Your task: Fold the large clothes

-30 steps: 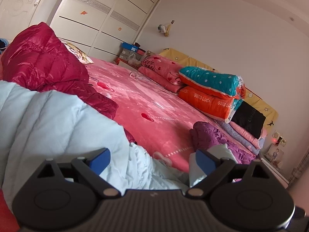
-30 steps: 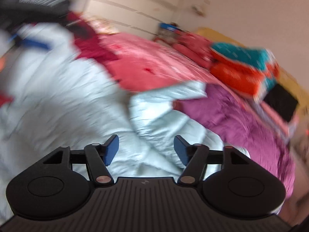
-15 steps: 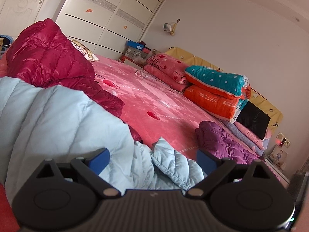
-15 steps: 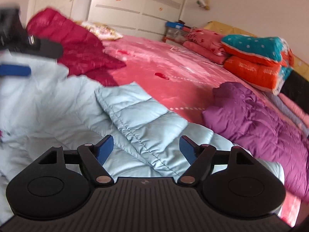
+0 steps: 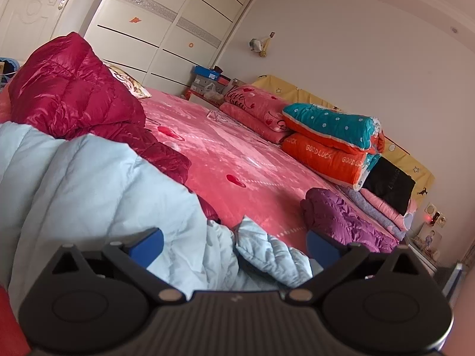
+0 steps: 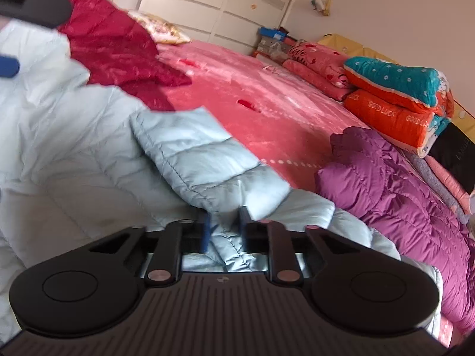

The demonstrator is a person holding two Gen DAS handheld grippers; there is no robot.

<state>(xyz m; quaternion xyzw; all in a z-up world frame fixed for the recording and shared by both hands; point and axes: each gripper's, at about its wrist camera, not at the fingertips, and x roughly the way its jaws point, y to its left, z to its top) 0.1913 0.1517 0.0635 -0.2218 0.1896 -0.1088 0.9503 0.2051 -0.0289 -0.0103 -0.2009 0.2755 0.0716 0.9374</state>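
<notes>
jacket: pale blue puffer jacket [image 6: 89, 154], crumpled on the pink bed [image 6: 267, 112], one quilted flap turned up
right claw [image 6: 223, 227]: nearly closed, pinching the jacket's edge
left claw [image 5: 234, 244]: wide open over the jacket, seemingly gripping nothing

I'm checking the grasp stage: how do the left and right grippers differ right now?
The right gripper has its jaws nearly shut, pinching a fold of the light blue puffer jacket; the left gripper has its jaws spread wide and grips nothing. Fabric sits clamped between the right fingers, while it only lies loose between the left ones. Both hover over that jacket.
</notes>
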